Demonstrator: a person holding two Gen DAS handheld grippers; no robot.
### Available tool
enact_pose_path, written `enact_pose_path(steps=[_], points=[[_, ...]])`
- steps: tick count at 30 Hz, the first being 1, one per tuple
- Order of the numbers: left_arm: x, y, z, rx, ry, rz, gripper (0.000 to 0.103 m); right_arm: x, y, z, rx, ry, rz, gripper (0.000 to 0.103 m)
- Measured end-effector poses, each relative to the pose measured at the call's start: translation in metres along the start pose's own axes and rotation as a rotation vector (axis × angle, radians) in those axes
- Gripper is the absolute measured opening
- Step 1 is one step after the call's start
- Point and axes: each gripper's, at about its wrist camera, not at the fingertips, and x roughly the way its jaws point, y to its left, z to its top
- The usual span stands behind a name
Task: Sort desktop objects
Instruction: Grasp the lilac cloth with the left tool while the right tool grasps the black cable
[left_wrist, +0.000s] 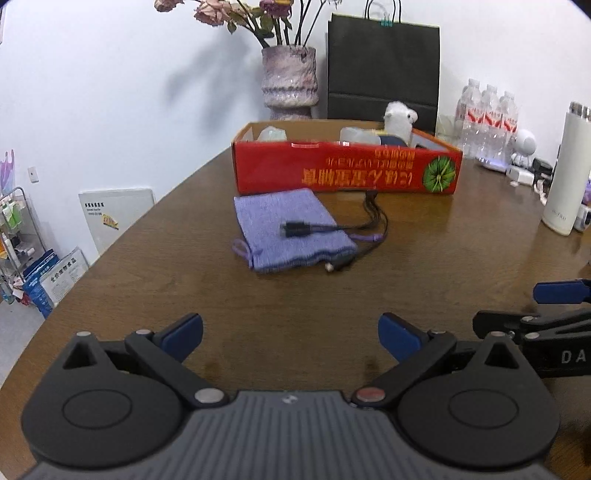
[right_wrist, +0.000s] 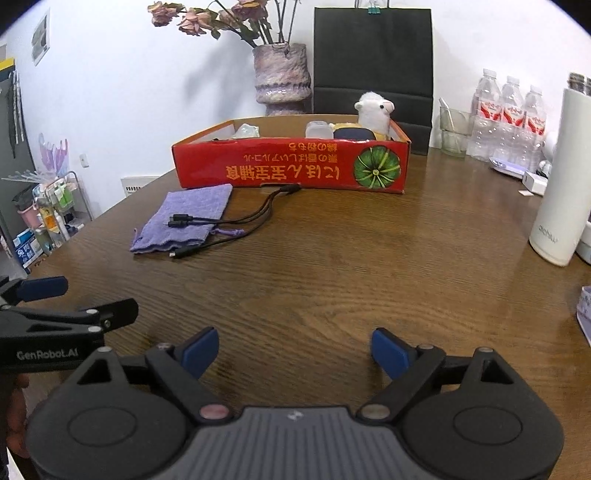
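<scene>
A purple knitted pouch (left_wrist: 284, 232) (right_wrist: 186, 221) lies flat on the brown table in front of a red cardboard box (left_wrist: 343, 170) (right_wrist: 291, 168). A black multi-head charging cable (left_wrist: 354, 229) (right_wrist: 229, 225) lies across the pouch and onto the table beside it. The box holds a white plush toy (left_wrist: 399, 120) (right_wrist: 375, 112) and other small items. My left gripper (left_wrist: 290, 338) is open and empty, well short of the pouch. My right gripper (right_wrist: 295, 350) is open and empty, beside the left one, over bare table.
A vase of dried flowers (left_wrist: 290, 79) and a black paper bag (left_wrist: 384, 70) stand behind the box. A white thermos (right_wrist: 561, 177), water bottles (right_wrist: 509, 118) and chargers crowd the table's right side. The table's left edge (left_wrist: 122, 236) curves off toward shelving.
</scene>
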Motion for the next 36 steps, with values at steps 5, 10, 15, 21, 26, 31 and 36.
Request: enact_pose_path(steps=[5, 10, 15, 21, 26, 31, 36], points=[[0.009, 0.021, 0.019, -0.041, -0.054, 0.041, 0.103, 0.013, -0.002, 0.02, -0.019, -0.018, -0.004, 0.089], [0.043, 0.045, 0.057, -0.095, -0.077, 0.057, 0.103, 0.047, 0.001, 0.063, -0.006, -0.047, 0.055, 0.079], [0.099, 0.055, 0.094, -0.09, -0.018, 0.004, 0.084, 0.1, 0.013, 0.106, -0.009, -0.018, 0.107, 0.058], [0.144, 0.039, 0.098, 0.026, 0.078, 0.007, 0.058, 0.144, 0.019, 0.12, -0.007, 0.024, 0.072, 0.035], [0.142, 0.025, 0.089, 0.037, 0.036, -0.008, 0.003, 0.139, 0.024, 0.11, -0.095, 0.002, 0.047, 0.004], [0.104, 0.012, 0.086, 0.062, -0.05, -0.038, 0.003, 0.111, 0.024, 0.094, -0.111, -0.012, 0.02, 0.003], [0.056, 0.011, 0.1, 0.03, -0.16, -0.049, 0.003, 0.055, 0.015, 0.083, -0.096, -0.11, -0.011, 0.003]])
